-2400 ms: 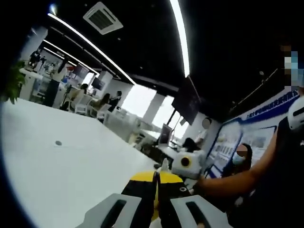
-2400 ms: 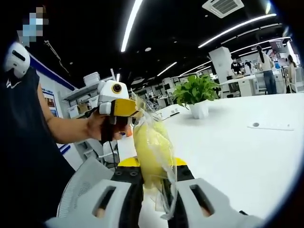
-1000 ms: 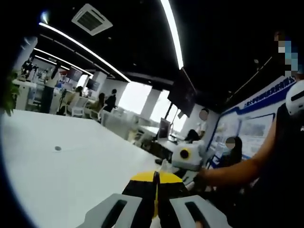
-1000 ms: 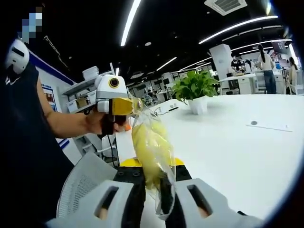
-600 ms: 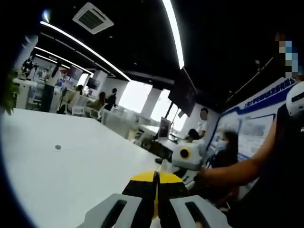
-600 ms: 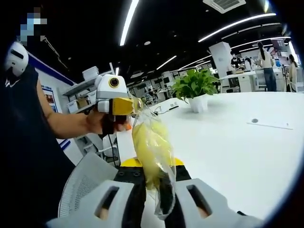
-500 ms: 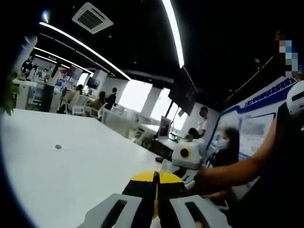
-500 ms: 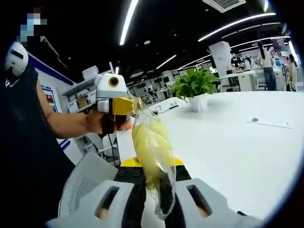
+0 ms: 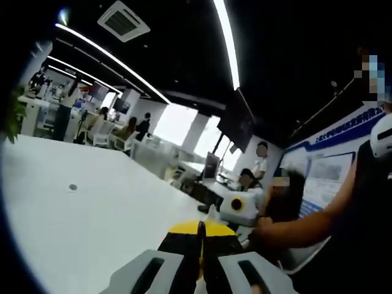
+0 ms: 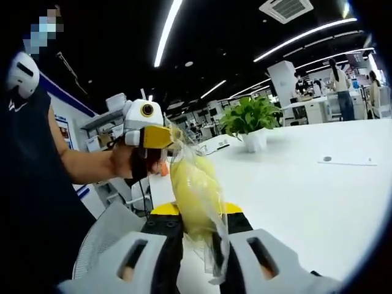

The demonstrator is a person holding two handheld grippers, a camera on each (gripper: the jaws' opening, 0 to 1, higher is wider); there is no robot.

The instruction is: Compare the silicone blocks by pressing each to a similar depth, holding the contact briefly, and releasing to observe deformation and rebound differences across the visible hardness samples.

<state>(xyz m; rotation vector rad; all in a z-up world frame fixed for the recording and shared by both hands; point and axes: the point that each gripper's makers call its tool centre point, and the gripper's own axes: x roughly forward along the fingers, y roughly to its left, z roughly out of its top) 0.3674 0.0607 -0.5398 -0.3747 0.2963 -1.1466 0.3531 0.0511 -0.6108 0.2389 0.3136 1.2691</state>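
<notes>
Little has changed since a moment ago: both grippers still hold the same clear bag up in the air over the white table [image 10: 318, 196], and only the cameras have drifted slightly. In the right gripper view, the right gripper [image 10: 197, 236] has its jaws clamped on the lower end of the clear plastic bag [image 10: 199, 202], which holds a yellow silicone block [image 10: 191, 193]. The left gripper [image 10: 166, 138], held in the person's hand [image 10: 131, 162], pinches the bag's top edge with its yellow jaws together. In the left gripper view, the left gripper [image 9: 199, 236] shows its jaws pressed together on a thin edge of plastic, with the right gripper [image 9: 242, 209] just beyond it. A potted plant [image 10: 250, 122] stands farther back on the table.
</notes>
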